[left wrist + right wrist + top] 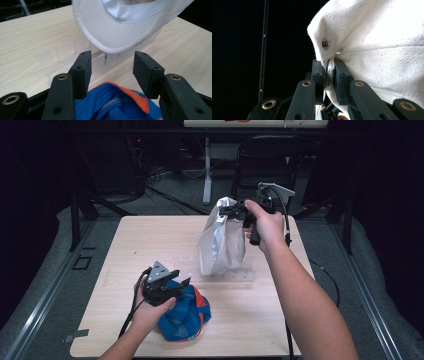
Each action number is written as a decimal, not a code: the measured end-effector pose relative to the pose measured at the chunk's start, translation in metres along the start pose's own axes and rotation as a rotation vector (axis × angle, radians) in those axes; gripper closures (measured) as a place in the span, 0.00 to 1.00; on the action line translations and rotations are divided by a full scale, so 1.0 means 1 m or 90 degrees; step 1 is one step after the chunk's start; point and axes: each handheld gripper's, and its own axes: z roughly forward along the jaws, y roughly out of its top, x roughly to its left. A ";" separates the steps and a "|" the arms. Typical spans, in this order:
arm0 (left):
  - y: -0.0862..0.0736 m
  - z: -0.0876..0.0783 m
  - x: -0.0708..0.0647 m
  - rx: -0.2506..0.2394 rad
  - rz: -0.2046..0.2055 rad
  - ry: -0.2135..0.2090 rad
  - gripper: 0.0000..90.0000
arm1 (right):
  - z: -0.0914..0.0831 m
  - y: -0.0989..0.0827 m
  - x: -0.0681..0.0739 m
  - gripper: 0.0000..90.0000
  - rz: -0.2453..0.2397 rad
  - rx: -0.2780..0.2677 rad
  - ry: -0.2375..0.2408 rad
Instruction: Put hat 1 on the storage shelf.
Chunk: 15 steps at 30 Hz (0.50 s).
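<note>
The right gripper (231, 212) is clamped on the top edge of a cream-white fabric bag with a silvery lining (221, 240), which hangs over the pale wooden surface (115, 250) toward its one o'clock corner, long axis vertical, mouth uppermost. It looks light, soft and floppy; the seamed rim seems the surest hold. The left gripper (172, 281) stands open over a crumpled blue and orange cloth (185, 315) at six o'clock

The far-left half of the worktop (150, 235) lies bare, with free passage there. A white hat (221, 240) hangs over the middle above a clear stand (235, 276), blocking the way right. The blue-and-orange cap (185, 317) blocks the near edge.
</note>
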 end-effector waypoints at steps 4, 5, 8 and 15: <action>0.006 0.012 -0.008 0.006 0.010 -0.002 0.57 | 0.001 -0.001 0.000 0.90 -0.001 0.000 0.000; 0.006 0.014 -0.010 0.006 0.011 -0.004 0.57 | 0.001 -0.001 0.000 0.90 -0.002 0.001 0.000; 0.008 0.020 -0.015 0.008 0.018 -0.010 0.57 | 0.001 -0.001 0.001 0.90 -0.006 0.001 0.000; 0.010 0.034 -0.024 0.013 0.025 -0.037 0.54 | 0.002 -0.004 0.003 0.90 -0.013 0.004 -0.005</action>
